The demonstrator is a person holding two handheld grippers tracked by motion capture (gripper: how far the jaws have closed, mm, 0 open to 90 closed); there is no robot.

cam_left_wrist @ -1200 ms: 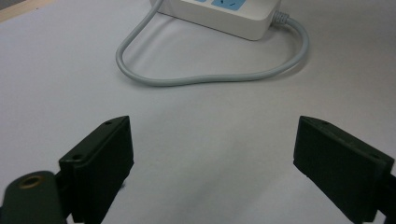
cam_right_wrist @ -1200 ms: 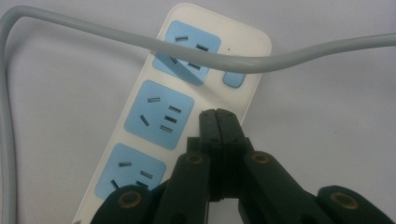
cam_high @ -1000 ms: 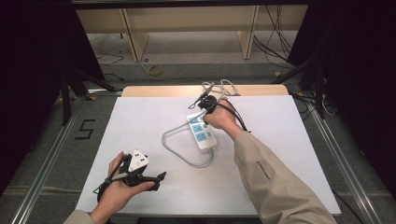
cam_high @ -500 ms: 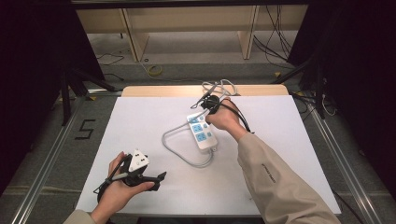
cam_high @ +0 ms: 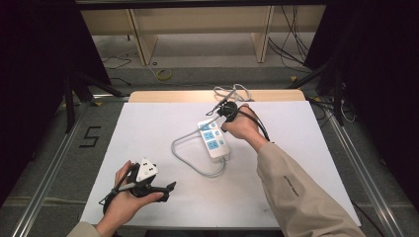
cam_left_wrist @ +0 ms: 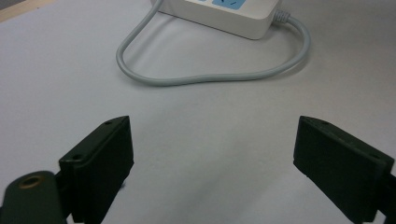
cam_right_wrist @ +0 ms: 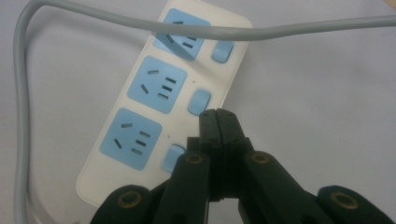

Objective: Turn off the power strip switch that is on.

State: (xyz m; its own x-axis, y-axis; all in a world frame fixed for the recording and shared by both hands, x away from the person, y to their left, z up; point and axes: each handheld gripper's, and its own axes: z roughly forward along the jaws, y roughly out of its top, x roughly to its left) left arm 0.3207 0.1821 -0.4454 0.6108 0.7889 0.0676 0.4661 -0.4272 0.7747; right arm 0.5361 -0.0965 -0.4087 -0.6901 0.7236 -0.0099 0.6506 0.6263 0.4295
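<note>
A white power strip with three blue sockets and blue switches lies mid-table on white paper. Its grey cable loops off to the left. My right gripper hangs over the strip's right side. In the right gripper view the power strip lies just beyond the right gripper, which is shut on nothing, its tips just beside the middle switch. The left gripper rests near the front left of the table. In the left gripper view the left gripper is open over bare paper, short of the cable.
The cable's far end lies coiled at the wooden back edge of the table. Metal rails run along both sides, and wooden shelving stands beyond on the floor.
The right hand with its gripper has edged slightly to the right over the strip. The left gripper has stayed where it was.
</note>
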